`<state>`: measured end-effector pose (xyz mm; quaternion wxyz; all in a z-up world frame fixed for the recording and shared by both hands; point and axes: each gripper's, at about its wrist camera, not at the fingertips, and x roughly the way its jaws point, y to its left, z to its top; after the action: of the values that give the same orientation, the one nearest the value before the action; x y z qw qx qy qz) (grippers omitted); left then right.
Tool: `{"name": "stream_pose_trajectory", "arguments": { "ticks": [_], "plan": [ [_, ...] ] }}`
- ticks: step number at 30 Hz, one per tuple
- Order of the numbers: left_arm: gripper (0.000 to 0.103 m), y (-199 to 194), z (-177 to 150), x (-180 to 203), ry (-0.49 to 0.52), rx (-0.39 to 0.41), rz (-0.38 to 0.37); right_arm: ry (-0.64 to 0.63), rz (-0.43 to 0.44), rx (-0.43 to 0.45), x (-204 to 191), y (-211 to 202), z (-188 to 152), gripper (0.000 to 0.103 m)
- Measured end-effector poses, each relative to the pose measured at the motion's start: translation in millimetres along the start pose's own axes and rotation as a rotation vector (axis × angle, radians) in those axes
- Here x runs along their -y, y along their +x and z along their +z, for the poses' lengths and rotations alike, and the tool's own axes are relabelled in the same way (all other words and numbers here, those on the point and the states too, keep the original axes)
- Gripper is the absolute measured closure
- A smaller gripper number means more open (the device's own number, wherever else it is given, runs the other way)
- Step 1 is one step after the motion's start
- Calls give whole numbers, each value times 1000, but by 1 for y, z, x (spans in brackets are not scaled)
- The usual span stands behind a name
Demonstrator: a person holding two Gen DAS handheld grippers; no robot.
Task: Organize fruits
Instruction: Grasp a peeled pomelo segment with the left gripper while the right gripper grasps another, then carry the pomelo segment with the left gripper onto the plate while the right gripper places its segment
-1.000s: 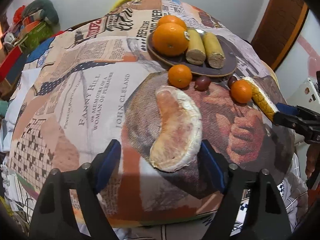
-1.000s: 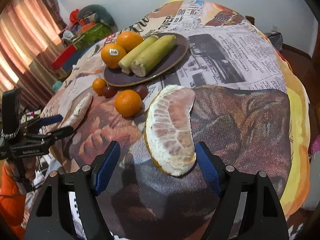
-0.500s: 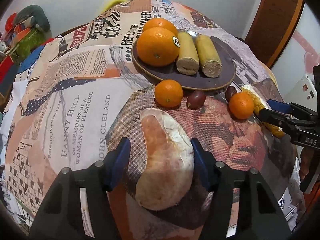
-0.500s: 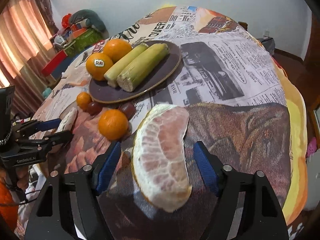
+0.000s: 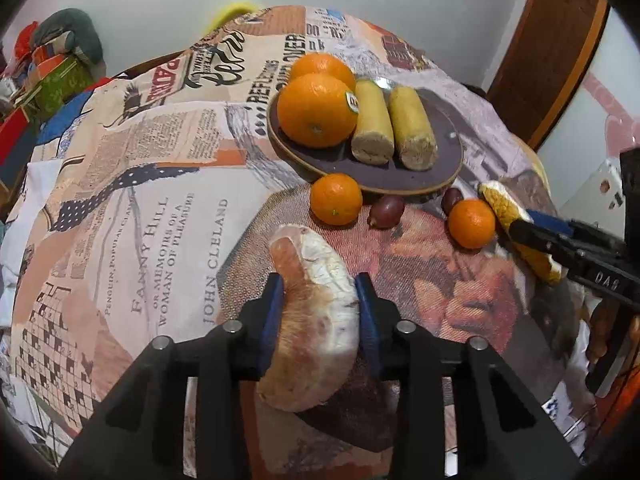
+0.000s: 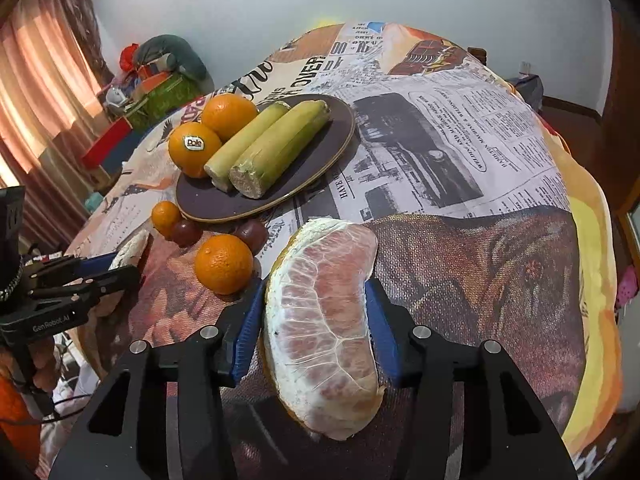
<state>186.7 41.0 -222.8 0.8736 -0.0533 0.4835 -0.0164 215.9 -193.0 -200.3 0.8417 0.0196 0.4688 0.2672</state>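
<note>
Centrally on the bench (image 6: 460,140), each hand-held gripper had just closed on a pomelo wedge: right hand-held gripper (image 6: 316,308) pads pressing the peeled wedge (image 6: 324,344), left hand-held gripper (image 5: 320,304) clamping the pith-covered wedge (image 5: 316,320).

The left gripper (image 5: 319,300), jaws just closing, clamps a pomelo wedge (image 5: 314,320) on the newspaper-print tablecloth (image 5: 160,200).

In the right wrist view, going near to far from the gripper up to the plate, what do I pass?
Right gripper closed on the pomelo segment → small orange on the cloth → dark round fruit → plate edge → two cane sticks → far large orange.
</note>
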Motion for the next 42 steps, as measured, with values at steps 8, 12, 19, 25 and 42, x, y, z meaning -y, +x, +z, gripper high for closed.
{"name": "stream_pose_trajectory", "arguments": {
  "ticks": [8,12,19,25,42],
  "plan": [
    [79,-17,6,-2,-14,39,9,17,3,56,-1,-16,6,56],
    [81,-28,8,-5,-23,71,0,8,-7,88,-2,-23,12,56],
    [82,-49,21,-2,-15,138,-13,1,-6,132,-5,-32,23,56],
    [82,-57,37,6,-2,186,-33,8,0,171,-3,-38,34,56],
    [82,-44,91,25,32,247,-75,-2,32,236,-7,-27,71,56]
  ]
}}
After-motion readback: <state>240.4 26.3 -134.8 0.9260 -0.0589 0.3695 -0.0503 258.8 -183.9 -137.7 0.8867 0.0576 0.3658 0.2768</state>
